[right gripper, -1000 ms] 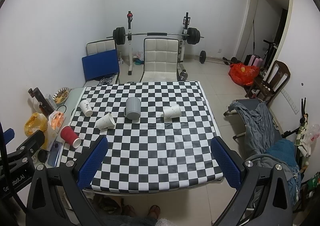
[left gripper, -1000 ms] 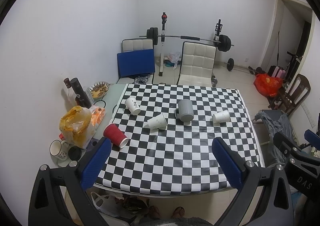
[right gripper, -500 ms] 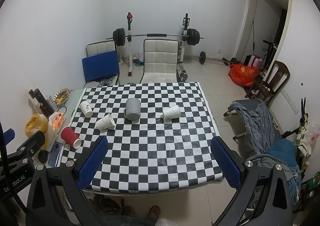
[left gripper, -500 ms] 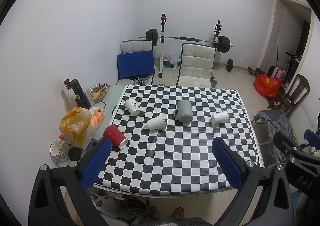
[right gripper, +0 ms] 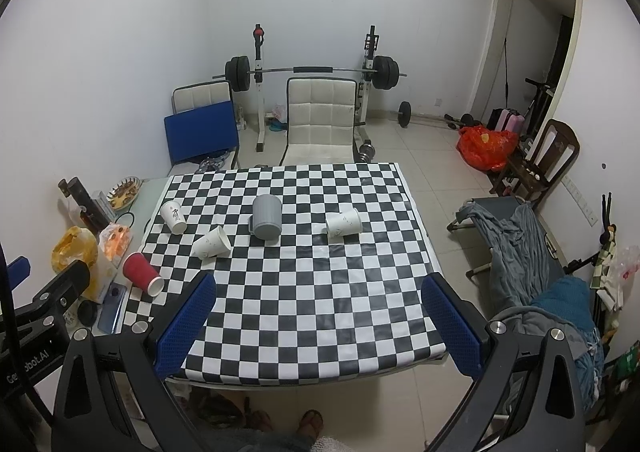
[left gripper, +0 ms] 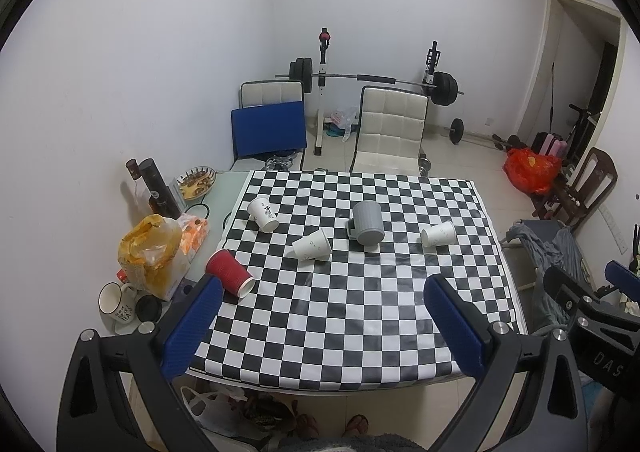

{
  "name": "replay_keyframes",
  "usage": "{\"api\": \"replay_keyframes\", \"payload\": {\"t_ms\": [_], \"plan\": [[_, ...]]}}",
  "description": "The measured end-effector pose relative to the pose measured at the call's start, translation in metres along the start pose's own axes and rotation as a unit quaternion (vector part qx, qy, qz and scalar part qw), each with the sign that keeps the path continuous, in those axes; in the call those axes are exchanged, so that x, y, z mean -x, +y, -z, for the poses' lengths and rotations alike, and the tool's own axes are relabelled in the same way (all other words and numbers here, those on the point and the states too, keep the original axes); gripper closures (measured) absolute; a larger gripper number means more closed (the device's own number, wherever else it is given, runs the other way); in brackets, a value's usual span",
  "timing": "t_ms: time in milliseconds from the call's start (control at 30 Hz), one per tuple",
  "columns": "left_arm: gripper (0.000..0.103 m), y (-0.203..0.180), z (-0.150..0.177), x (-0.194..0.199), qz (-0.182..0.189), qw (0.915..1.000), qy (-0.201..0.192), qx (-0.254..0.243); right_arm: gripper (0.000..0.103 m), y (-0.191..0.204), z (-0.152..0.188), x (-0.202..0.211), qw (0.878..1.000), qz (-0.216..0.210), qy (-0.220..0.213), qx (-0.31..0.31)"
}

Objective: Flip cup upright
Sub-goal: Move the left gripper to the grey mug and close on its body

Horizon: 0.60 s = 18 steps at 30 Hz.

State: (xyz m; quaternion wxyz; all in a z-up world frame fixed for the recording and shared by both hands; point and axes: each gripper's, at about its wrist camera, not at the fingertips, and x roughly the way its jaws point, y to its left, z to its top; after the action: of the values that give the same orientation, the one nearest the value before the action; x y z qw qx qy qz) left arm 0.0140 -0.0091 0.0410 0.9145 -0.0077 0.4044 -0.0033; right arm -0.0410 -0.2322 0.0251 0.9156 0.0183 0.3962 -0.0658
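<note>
Several cups lie tipped on the checkered table [left gripper: 360, 316]: a red cup [left gripper: 229, 278] at the left edge, a white paper cup [left gripper: 263, 214] at the far left, another white cup [left gripper: 312, 245] in the middle, a grey mug [left gripper: 367, 222], and a white cup [left gripper: 439, 233] to the right. The right wrist view shows the red cup [right gripper: 141, 274], the grey mug [right gripper: 267, 216] and the right white cup [right gripper: 343, 222]. My left gripper [left gripper: 320, 316] and right gripper [right gripper: 318, 316] are both open and empty, held high above the table's near edge.
A side surface left of the table holds a yellow bag [left gripper: 150, 252], dark bottles [left gripper: 158, 187], a white mug [left gripper: 116, 302] and a snack plate [left gripper: 196, 181]. White chairs [left gripper: 390, 131], a barbell rack, a cot with grey cloth [right gripper: 516, 248] and a wooden chair stand around.
Both views have shifted slightly; the table sits a little lower in frame. No cup has moved and both grippers stay open.
</note>
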Motion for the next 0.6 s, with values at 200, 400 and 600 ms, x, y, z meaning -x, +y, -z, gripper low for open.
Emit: {"api": "replay_keyframes", "payload": {"t_ms": [200, 400, 600], "plan": [[0.000, 0.002, -0.016, -0.025, -0.020, 0.9997, 0.009, -0.010, 0.000, 0.010, -0.016, -0.016, 1.000, 0.003, 0.020, -0.016], [0.000, 0.025, -0.012, -0.089, -0.049, 0.9979, 0.037, -0.022, 0.000, 0.024, -0.008, -0.087, 0.998, 0.005, 0.052, -0.032], [0.000, 0.038, -0.005, -0.154, -0.058, 0.9951, 0.071, -0.039, 0.000, 0.038, 0.005, -0.171, 0.994, 0.037, 0.094, -0.026]]}}
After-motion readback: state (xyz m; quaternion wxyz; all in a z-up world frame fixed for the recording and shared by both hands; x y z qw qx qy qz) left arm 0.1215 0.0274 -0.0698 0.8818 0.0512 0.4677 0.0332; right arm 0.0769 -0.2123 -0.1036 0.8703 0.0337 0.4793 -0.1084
